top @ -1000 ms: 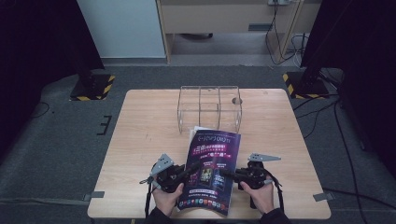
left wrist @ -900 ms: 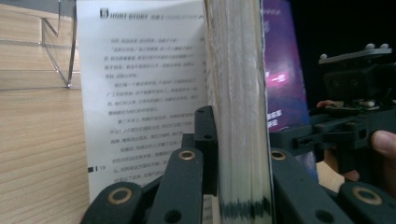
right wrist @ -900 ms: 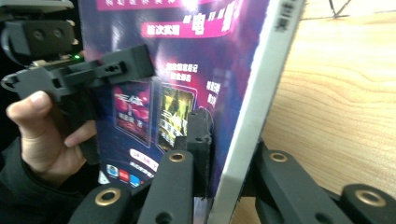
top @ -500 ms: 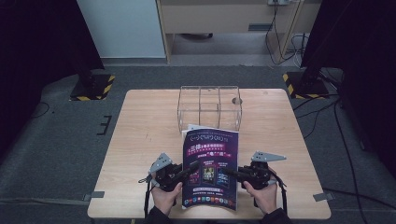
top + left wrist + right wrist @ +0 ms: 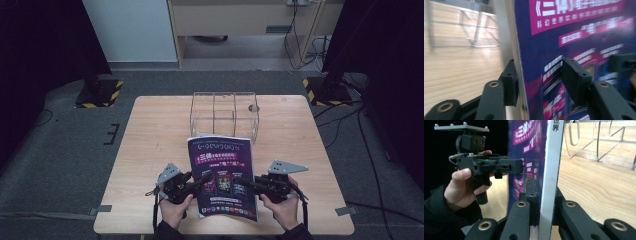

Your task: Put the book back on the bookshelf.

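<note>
Purple glossy cover marks the book, which is tilted up off the near middle of the wooden table, between the two grippers. The right gripper is clamped on the book's right edge near the lower corner; in the right gripper view its jaws press both faces of the book beside the white spine. The left gripper has just been opening: in the left gripper view the book's left edge stands between its jaws, the rear pad close behind the edge, the front pad standing clear of the cover, so it grips nothing.

Judgement: the book is thin, fairly light and stiff along the spine, though the slick cover may slip and the free side may sag. The best hold is near the spine, pads flat on both faces.

Farther off, a clear acrylic rack with upright dividers stands at the table's far middle, apart from the book.
</note>
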`<state>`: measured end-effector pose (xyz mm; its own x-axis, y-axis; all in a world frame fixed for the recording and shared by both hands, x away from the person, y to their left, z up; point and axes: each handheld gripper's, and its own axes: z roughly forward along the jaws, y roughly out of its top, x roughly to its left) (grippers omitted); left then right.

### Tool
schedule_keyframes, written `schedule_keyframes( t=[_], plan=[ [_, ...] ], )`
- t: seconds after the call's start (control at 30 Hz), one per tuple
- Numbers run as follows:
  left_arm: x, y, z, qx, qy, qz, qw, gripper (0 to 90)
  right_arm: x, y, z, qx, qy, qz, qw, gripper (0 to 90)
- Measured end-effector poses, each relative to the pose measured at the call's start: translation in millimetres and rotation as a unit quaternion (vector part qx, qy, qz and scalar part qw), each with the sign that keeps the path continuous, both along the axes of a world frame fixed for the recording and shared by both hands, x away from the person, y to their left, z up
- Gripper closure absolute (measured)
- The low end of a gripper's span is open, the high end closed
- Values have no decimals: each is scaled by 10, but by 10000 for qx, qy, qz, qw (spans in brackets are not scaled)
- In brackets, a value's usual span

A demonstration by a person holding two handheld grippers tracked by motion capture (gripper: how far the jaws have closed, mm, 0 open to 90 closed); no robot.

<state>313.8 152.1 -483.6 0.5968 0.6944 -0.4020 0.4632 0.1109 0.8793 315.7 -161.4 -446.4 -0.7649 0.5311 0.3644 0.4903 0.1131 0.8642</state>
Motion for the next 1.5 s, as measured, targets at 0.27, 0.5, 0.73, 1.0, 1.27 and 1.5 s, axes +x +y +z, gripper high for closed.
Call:
schedule_keyframes(
  t=[0.27,0.5,0.73,1.0,1.27,1.5],
  plan=[
    [33,231,-20,355,127,517,9979,441,20,-94,138,96,-139,-233,9996,829],
    [93,412,-109,909,422,1155,9882,382,68,-263,321,247,-381,-592,9972,829],
    [161,544,-210,1438,705,1593,9742,323,168,-352,466,363,-602,-948,9930,829],
    [216,598,-300,2027,925,1787,9583,274,285,-391,653,297,-944,-1243,9873,829],
    [260,595,-381,2429,1038,1810,9474,234,436,-382,801,195,-1158,-1506,9816,829],
    [284,614,-419,2460,1122,1809,9456,212,559,-405,875,102,-1278,-1730,9765,828]
  ],
)
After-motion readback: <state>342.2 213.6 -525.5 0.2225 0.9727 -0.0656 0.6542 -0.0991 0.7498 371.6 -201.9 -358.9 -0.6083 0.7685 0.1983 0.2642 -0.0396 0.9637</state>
